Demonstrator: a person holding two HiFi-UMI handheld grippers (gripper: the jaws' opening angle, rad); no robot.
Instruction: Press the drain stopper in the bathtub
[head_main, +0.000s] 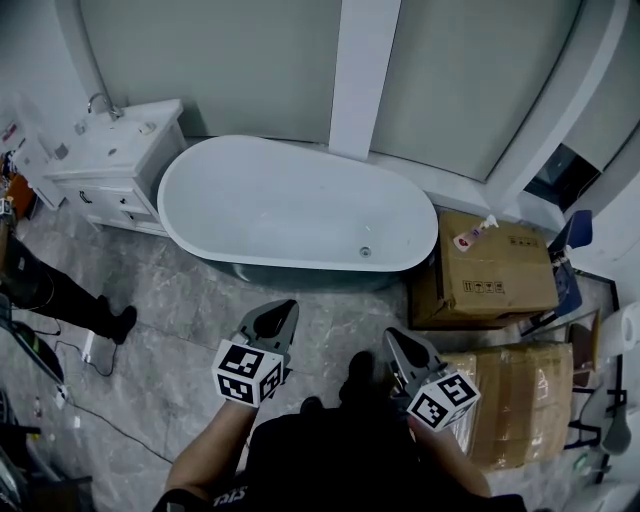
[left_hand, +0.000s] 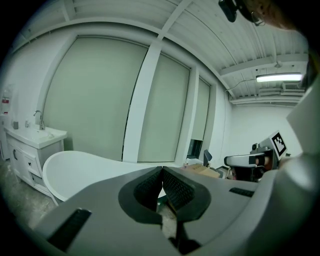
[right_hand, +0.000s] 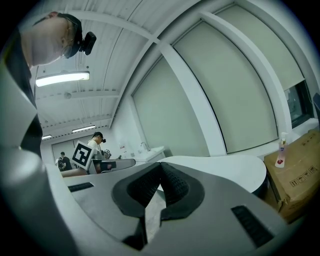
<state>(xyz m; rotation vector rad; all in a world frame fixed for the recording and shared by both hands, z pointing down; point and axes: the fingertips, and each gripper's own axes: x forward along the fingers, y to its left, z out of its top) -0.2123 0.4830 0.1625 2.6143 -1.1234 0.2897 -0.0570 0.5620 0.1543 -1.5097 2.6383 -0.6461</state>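
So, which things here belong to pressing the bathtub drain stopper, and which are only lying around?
For the job: bathtub, drain stopper, left hand-held gripper, right hand-held gripper, both shut and empty.
Lying about: sink vanity, cardboard boxes, spray bottle.

Bathtub, centre frame: smooth glossy white. Drain stopper: shiny metal. Cardboard box, right: matt brown. Floor: veined grey stone-look tile.
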